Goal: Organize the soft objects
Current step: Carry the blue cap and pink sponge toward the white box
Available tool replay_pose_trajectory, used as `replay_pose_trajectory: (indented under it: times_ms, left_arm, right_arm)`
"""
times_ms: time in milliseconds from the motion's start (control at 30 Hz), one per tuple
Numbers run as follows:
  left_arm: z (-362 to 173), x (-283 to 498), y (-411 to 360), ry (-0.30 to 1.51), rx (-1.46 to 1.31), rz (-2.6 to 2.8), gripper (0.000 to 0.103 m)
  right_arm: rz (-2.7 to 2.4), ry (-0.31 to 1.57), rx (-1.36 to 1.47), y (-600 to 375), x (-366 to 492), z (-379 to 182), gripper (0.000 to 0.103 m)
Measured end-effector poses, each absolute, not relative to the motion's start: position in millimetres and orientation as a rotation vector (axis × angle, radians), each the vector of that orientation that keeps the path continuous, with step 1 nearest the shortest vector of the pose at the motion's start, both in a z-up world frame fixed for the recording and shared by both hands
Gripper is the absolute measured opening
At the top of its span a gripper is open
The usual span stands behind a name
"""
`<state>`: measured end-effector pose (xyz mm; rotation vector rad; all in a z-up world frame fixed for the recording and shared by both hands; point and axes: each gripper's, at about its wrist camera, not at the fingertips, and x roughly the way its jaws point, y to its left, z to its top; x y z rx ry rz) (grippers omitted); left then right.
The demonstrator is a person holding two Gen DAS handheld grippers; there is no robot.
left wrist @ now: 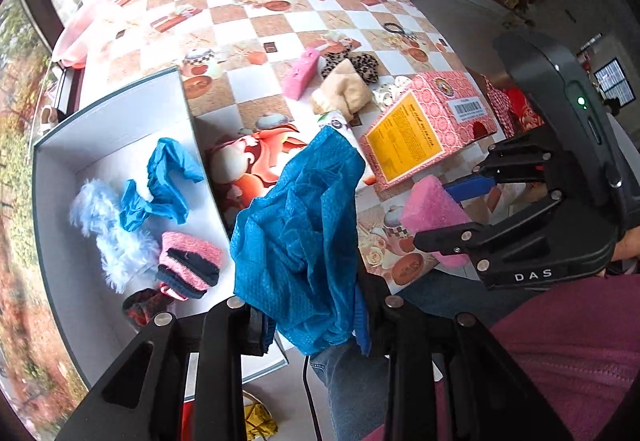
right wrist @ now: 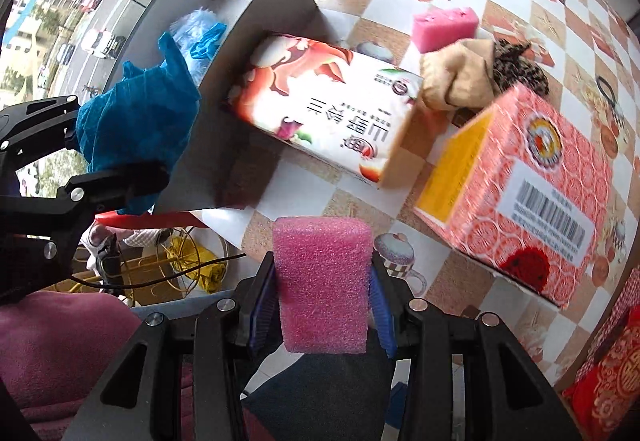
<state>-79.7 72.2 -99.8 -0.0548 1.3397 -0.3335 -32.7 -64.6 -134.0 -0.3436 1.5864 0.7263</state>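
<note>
Pink striped sock (left wrist: 191,261) in white box (left wrist: 120,129), left view only

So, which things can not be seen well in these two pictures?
- Left wrist view: the left claw tips, covered by the blue cloth it holds.
- Left wrist view: dark item in the white box, half behind the claw frame.
- Right wrist view: leopard cloth, mostly behind the beige cloth and pink carton.
- Right wrist view: red fabric, cut off by the edge.
</note>
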Motion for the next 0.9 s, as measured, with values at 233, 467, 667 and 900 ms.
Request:
replay_pose_trajectory:
  times_ms: [233,467,667,900]
  left_arm:
    - [-99.8,-89.0,117.0,1.322,-0.162,-0.180,0.033]
    - [-102.6,-95.9,154.8,1.302,-0.242,-0.042,0.033]
    - [-106.3,-102.1,176.7,1.289,-0.287,0.043,0.033]
    - [-113.1,-107.0,191.7,1.290,-0.321,0.101,0.034]
  right_arm:
    - [0.855,1.533,-0.445,-9.6,-30.0,-121.8,0.044]
    - [0.966,1.491,-0.462,49.3,-28.0,-106.5,0.044]
    - [1.049,1.456,-0.540,89.0,-36.2,-101.9,0.044]
    - [1.080,1.459,-0.562,108.3,-35.1,-103.3,0.044]
